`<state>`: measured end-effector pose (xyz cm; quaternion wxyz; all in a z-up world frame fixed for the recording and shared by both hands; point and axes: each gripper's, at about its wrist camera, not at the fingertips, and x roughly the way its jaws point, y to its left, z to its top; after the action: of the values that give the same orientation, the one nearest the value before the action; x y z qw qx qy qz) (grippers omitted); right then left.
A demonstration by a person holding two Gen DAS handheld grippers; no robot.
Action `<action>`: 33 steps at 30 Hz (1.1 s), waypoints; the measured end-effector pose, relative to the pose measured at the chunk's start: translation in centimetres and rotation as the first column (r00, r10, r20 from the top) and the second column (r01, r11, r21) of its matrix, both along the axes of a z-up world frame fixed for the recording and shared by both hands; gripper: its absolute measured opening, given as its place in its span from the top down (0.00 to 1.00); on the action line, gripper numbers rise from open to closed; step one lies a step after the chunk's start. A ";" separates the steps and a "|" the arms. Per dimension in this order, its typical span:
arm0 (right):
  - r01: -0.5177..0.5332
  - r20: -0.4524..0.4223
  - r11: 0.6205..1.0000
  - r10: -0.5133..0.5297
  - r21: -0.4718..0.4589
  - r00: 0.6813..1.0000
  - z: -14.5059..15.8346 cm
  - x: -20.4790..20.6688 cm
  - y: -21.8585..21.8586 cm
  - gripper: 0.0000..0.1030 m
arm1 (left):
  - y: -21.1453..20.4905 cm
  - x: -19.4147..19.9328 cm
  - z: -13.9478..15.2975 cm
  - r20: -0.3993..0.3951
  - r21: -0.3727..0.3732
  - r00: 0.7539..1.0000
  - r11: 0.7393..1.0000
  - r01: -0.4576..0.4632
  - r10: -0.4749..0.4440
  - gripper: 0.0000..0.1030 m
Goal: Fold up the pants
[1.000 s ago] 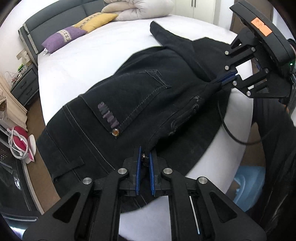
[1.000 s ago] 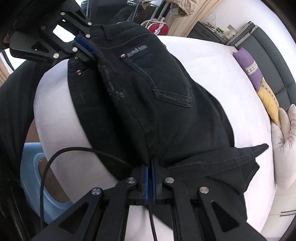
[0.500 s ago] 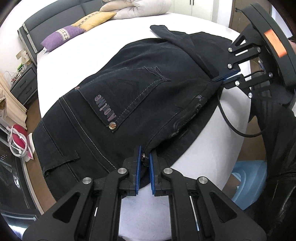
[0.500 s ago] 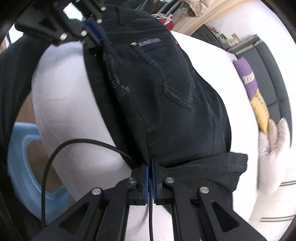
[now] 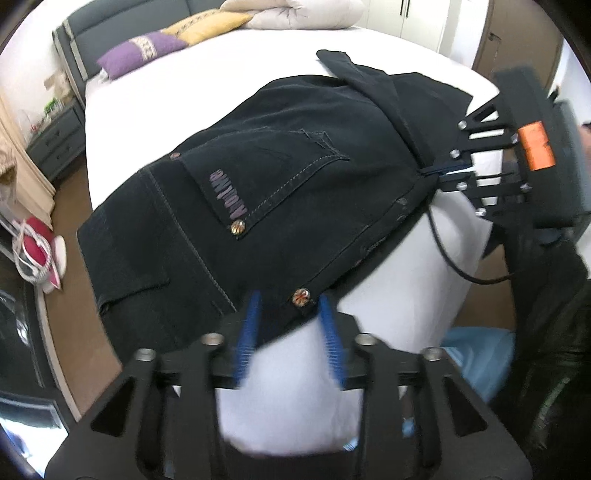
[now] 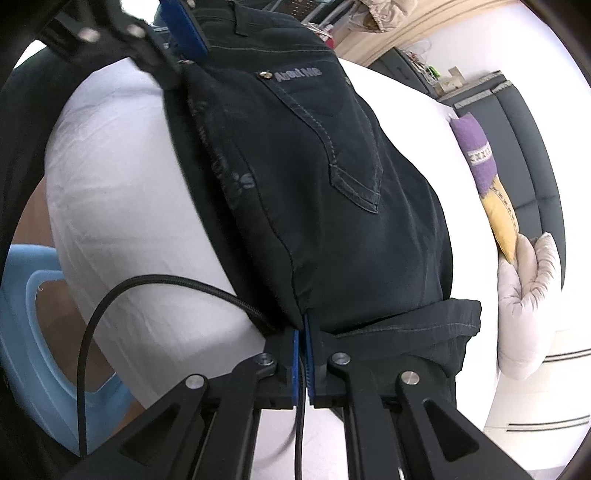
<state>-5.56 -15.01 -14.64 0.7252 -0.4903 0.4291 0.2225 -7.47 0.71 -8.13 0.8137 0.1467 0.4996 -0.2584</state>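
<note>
Black pants (image 5: 295,192) lying on white bed (image 5: 192,110), near edge, back pocket up, waistband end twd left, leg hems doubled over at far right; looks folded lengthwise already, probably laid down flat so next fold can start. L gripper (image 5: 290,328) jaws wide apart, blue pads either side of waist corner w/ rivet, not clamping, cloth just btwn them; prob just let go. R gripper (image 6: 303,363) jaws closed tight on seam edge of pants at thigh/leg end, blue pads pressed together w/ cloth pinched, likely holding edge taut so fold stays aligned. Black cable (image 6: 147,291) looping near R gripper over bed. Purple pillow (image 5: 144,51), yellow pillow (image 5: 207,26) & rolled duvet (image 5: 295,11) at far end, well apart from pants. Blue tub (image 6: 29,325) on floor beside bed.
</note>
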 end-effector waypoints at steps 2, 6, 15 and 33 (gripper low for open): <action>0.011 0.005 1.000 -0.011 -0.004 1.000 -0.2 0.0 0.3 0.93 | 0.7 -0.5 1.2 0.034 0.007 0.999 1.000 -0.019 0.018 0.28; 0.032 0.014 0.999 -0.032 -0.002 0.999 -0.4 0.0 0.6 0.93 | 0.5 0.1 3.9 0.055 -0.096 0.997 0.994 -0.047 0.052 0.28; 0.104 0.043 0.992 -0.107 0.066 0.993 -0.1 -0.1 0.2 0.93 | -7.3 6.7 0.1 -0.048 -0.218 0.989 0.965 -0.147 0.140 0.42; 0.690 -0.595 0.031 -0.479 0.724 0.646 9.7 15.2 -24.3 0.38 | -9.0 6.9 -4.5 -0.077 -0.158 0.975 0.963 -0.217 0.207 0.45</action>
<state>9.61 -39.35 -4.91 0.8430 0.2556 0.4495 0.1480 -0.55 -8.32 -12.68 0.8307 0.0166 0.5133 -0.2147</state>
